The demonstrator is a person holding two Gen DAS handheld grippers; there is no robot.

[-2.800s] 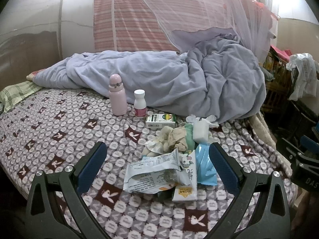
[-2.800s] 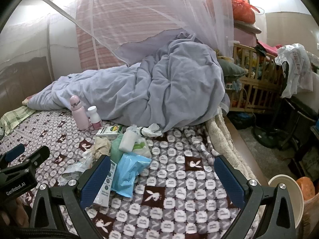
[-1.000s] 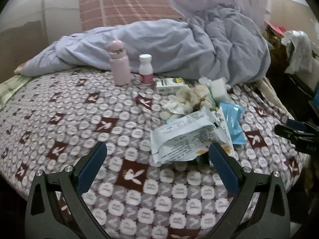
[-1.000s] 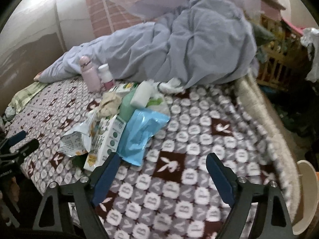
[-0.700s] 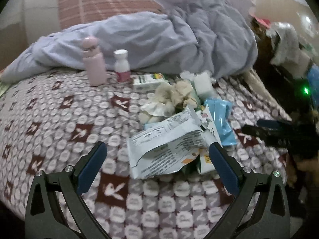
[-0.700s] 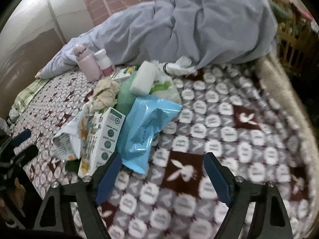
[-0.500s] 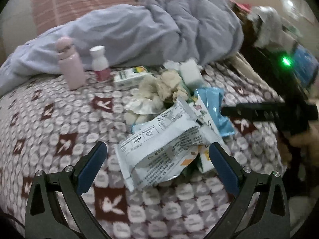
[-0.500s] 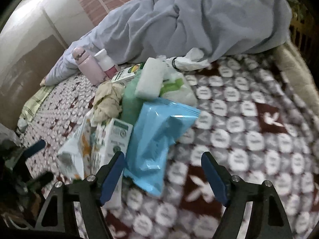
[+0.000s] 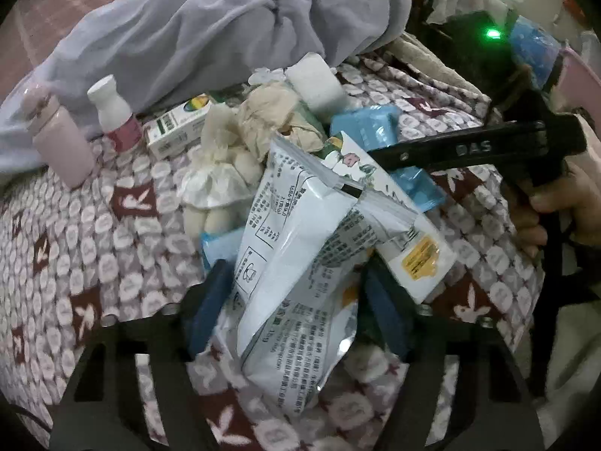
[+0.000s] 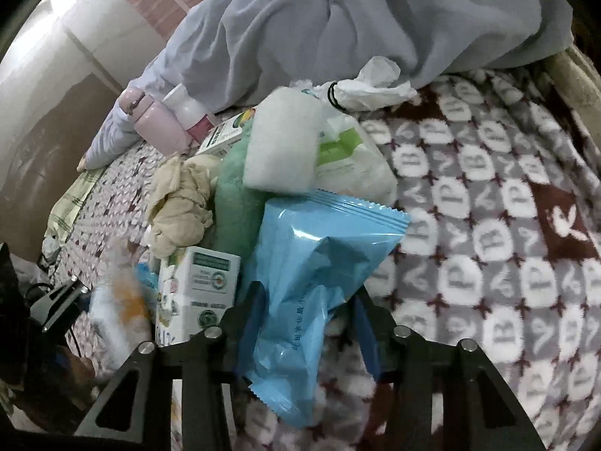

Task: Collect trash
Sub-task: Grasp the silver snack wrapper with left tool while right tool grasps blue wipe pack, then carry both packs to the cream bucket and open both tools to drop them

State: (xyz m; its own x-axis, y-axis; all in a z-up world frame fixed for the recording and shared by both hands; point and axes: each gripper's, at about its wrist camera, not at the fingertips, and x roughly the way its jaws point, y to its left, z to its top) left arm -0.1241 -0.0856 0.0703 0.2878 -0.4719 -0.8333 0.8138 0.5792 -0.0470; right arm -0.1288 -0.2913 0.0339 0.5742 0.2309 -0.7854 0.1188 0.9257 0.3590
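Note:
A pile of trash lies on the patterned bed blanket (image 10: 488, 195). My left gripper (image 9: 296, 293) has closed in on a white printed snack bag (image 9: 300, 263), one finger on each side of it. My right gripper (image 10: 308, 312) has closed in on a blue plastic wrapper (image 10: 311, 263). Beside them lie a white and green carton (image 10: 203, 282), crumpled beige tissue (image 9: 270, 116), a white foam block (image 10: 285, 146) and a green-white pouch (image 10: 345, 154). The right gripper also shows in the left wrist view (image 9: 379, 156), over the pile.
A pink flask (image 9: 60, 143), a white and pink bottle (image 9: 112, 112) and a small green box (image 9: 176, 127) stand behind the pile. A rumpled lilac duvet (image 10: 357, 22) fills the back of the bed. The bed edge (image 10: 578, 75) is at the right.
Both grippers have moved down and forward into the pile and narrowed, the left around the white snack bag, the right around the blue wrapper.

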